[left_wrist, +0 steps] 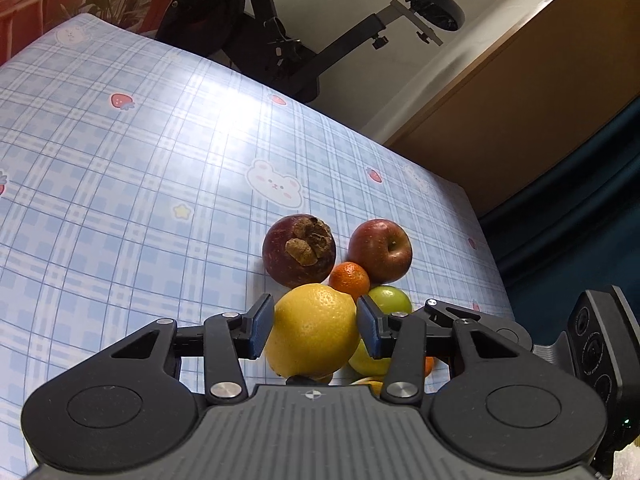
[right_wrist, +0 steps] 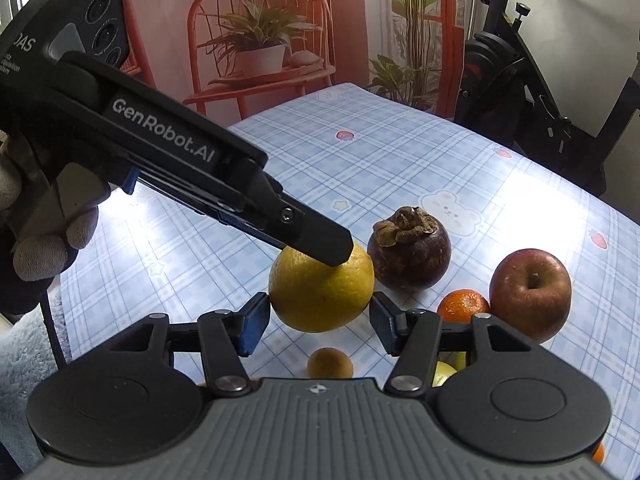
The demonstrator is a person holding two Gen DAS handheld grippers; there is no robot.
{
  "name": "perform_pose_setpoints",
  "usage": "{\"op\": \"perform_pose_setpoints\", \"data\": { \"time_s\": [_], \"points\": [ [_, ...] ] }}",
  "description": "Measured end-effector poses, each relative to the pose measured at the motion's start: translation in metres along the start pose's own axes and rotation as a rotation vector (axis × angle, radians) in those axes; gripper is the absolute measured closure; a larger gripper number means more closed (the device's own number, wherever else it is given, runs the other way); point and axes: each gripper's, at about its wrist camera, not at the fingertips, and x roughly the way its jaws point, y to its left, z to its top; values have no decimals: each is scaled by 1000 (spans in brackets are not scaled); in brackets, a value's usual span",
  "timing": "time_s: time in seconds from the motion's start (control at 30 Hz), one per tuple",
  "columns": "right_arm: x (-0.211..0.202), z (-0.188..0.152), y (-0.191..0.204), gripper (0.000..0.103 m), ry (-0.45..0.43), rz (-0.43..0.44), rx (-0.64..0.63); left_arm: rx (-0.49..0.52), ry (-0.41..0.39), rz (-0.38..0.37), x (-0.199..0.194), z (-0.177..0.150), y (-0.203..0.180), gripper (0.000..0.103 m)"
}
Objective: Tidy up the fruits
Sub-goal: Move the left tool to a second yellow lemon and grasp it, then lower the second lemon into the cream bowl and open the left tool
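Above the counter (left_wrist: 120,200) we see the lemon (left_wrist: 312,330) clamped between our left fingers (left_wrist: 259,326); our right fingers (right_wrist: 251,326) stand open on either side of it, not touching.

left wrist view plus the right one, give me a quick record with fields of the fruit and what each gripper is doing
surface: blue plaid tablecloth
held fruit: lemon
left gripper: jaws closed on the lemon's two sides
right gripper: jaws apart, lemon seen between them, no clear contact
beyond the lemon: mangosteen, red apple, mandarin
beside the mandarin: green fruit
nearest the right gripper: small brown fruit
sorting container: none in view
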Motion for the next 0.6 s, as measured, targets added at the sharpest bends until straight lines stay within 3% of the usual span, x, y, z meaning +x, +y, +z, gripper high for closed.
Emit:
{"op": "perform_pose_setpoints", "data": {
  "time_s": [0.23, 0.6],
  "points": [
    [-30, -8, 14, 45, -11, 2, 19, 36, 5, -4, -22, -17, -21, 55],
    [-66, -38, 28, 45, -30, 1, 118, 110, 76, -15, -31, -52, -44, 54]
  ]
}}
